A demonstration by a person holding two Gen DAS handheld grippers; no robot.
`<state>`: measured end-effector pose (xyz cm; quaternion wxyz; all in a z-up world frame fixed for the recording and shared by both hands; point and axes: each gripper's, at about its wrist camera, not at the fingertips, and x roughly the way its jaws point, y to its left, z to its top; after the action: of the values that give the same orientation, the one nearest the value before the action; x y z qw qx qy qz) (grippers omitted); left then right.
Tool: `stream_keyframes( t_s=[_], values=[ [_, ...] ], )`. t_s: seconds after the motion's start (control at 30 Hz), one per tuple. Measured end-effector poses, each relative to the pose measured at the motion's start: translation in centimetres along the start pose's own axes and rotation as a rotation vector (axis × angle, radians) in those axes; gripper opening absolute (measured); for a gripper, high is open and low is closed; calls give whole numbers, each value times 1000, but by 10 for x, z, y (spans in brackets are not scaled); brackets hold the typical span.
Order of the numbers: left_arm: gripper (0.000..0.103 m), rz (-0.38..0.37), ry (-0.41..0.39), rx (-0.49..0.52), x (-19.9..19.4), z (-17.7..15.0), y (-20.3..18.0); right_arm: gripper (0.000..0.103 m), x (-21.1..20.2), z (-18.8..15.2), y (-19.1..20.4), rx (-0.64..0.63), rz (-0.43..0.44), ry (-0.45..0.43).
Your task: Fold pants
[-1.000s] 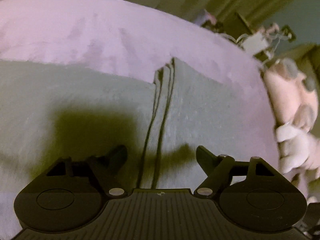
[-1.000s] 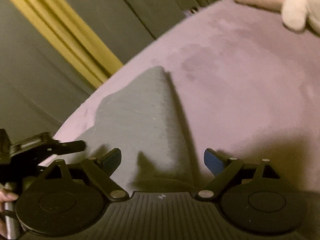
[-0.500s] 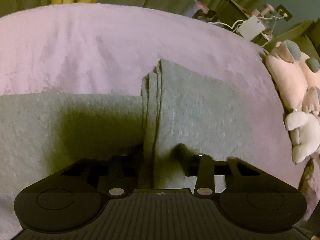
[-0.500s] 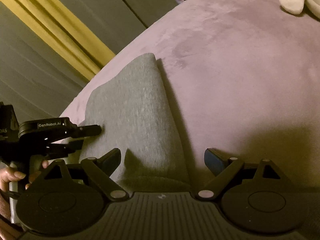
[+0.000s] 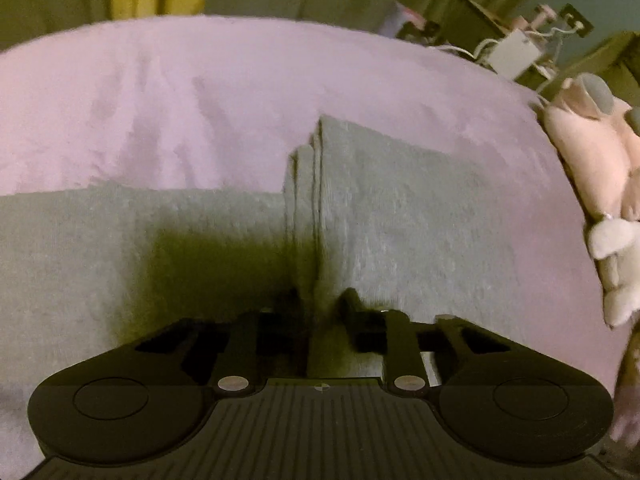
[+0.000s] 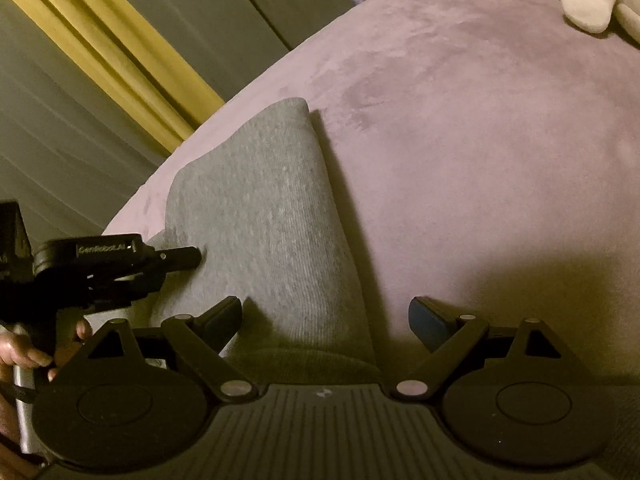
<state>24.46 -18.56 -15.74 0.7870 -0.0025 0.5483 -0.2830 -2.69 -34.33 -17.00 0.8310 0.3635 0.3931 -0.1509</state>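
Note:
Grey pants (image 5: 400, 216) lie partly folded on a lilac bed cover (image 5: 200, 112). In the left wrist view my left gripper (image 5: 318, 300) is shut on the layered hem edges of the pants, which run up the middle of the view. In the right wrist view the pants (image 6: 272, 216) form a raised grey fold. My right gripper (image 6: 326, 314) is open, its fingers spread on either side of the near end of that fold. The left gripper (image 6: 184, 258) shows at the left, pinching the cloth.
A pink and white plush toy (image 5: 592, 184) lies at the right edge of the bed, also visible in the right wrist view (image 6: 592, 0). Cables and a white box (image 5: 516, 52) sit behind the bed. Grey and yellow curtains (image 6: 112, 52) hang beyond.
My left gripper closed on the layered pants edge and now holds it slightly raised. The right gripper stayed open over the fold and drew a little nearer.

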Motion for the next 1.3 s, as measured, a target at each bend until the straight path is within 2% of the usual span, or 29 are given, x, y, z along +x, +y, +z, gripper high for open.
stream_keyframes(
  t_s=[0.1, 0.2, 0.33, 0.43, 0.53, 0.6, 0.7, 0.73, 0.8, 0.87, 0.9, 0.93, 1.03, 1.13, 1.2, 1.27, 1.3],
  values=[
    [17, 17, -63, 14, -20, -7, -8, 91, -6, -1, 2, -5, -3, -22],
    [16, -11, -118, 27, -53, -13, -14, 91, -13, -2, 8, -32, -9, -58],
    [16, -63, -209, 12, -107, -24, -14, 91, -20, -6, 22, -74, -1, -59],
    [16, -57, -229, -58, -142, -32, 3, 91, -26, -12, 34, -116, 44, -48],
    [17, -46, -197, -217, -161, -45, 45, 91, -23, -18, 45, -135, 80, -1],
    [17, 25, -192, -274, -160, -54, 77, 91, -18, -23, 52, -158, 92, 25],
    [20, 232, -167, -320, -141, -72, 119, 91, -7, -30, 58, -203, 66, 73],
    [23, 241, -157, -332, -132, -78, 131, 91, -4, -32, 58, -208, 63, 84],
    [41, 182, -141, -401, -121, -89, 151, 91, 2, -35, 59, -218, 54, 106],
    [50, 115, -189, -459, -122, -96, 163, 91, 3, -33, 61, -223, 48, 107],
    [60, 101, -204, -468, -122, -95, 165, 92, 4, -33, 61, -226, 50, 104],
    [62, 93, -216, -468, -122, -93, 165, 95, 4, -33, 63, -228, 52, 104],
    [62, 77, -228, -438, -121, -79, 163, 96, 9, -38, 66, -243, 45, 120],
    [65, 12, -222, -413, -118, -63, 162, 96, 13, -43, 68, -247, 57, 162],
    [64, -10, -259, -398, -118, -55, 160, 96, 16, -45, 70, -268, 48, 171],
    [56, -23, -322, -374, -121, -55, 155, 97, 18, -46, 70, -281, 37, 170],
    [44, -27, -365, -342, -125, -54, 151, 97, 19, -47, 71, -280, 36, 169]
  ],
)
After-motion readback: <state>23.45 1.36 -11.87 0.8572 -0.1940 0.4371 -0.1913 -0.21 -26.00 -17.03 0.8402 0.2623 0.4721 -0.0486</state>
